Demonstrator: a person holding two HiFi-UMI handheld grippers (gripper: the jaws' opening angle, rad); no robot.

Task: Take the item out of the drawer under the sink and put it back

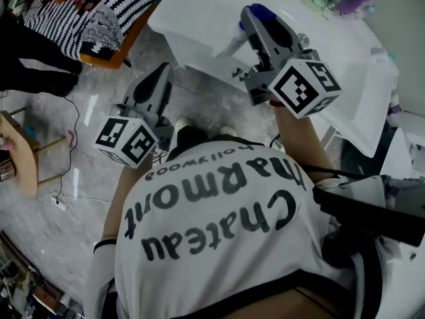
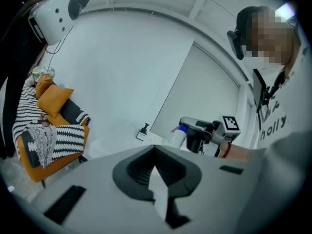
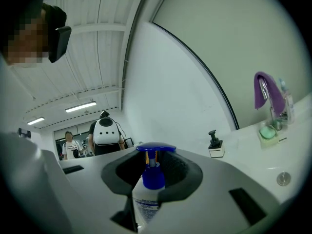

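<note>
My right gripper (image 1: 251, 17) is shut on a white pump bottle (image 1: 231, 44) with a blue pump head, held over the edge of the white sink counter (image 1: 199, 5). In the right gripper view the bottle (image 3: 148, 189) stands upright between the pads, its blue head level with that gripper's (image 3: 153, 154) tips. The left gripper view shows the right gripper (image 2: 201, 130) and the bottle (image 2: 177, 136) from the side. My left gripper (image 1: 151, 88) hangs lower, over the floor, left of the counter. Its tips (image 2: 155, 149) meet with nothing between them. No drawer shows in any view.
On the counter stand a small black-pump dispenser (image 3: 215, 147) and a faucet draped with a purple cloth (image 3: 267, 94) beside a green soap dish (image 3: 267, 132). An orange chair with a striped cloth (image 1: 99, 12) stands to the left. People (image 3: 106, 133) stand far back.
</note>
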